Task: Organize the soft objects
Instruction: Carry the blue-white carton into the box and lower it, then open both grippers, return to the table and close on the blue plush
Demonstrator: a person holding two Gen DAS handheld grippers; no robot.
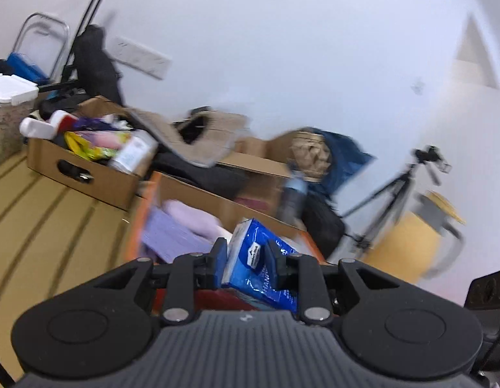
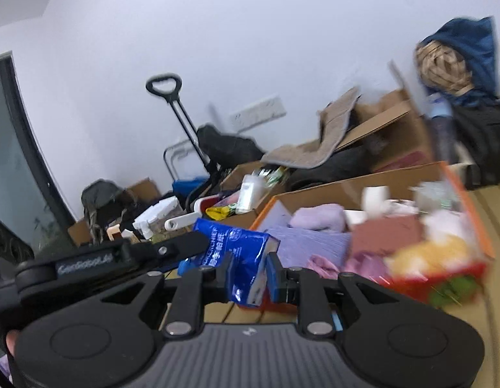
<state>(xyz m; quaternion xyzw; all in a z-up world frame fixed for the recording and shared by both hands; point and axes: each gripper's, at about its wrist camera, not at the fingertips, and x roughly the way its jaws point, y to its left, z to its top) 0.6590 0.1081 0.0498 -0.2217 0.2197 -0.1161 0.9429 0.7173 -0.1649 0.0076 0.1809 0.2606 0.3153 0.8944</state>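
A blue tissue pack is held in the air between both grippers. My left gripper is shut on one end of it. My right gripper is shut on the other end of the pack. The left gripper also shows as a black arm at the left of the right wrist view. Just beyond stands an orange-edged cardboard box holding soft things: a lilac towel, a purple cloth, a maroon cloth and a yellow plush. The box and towel show in the left wrist view too.
A second cardboard box with bottles and packets sits at the left on the tan striped floor. More boxes, a beige mat, dark bags and a blue cloth are piled along the white wall. A tripod stands at right.
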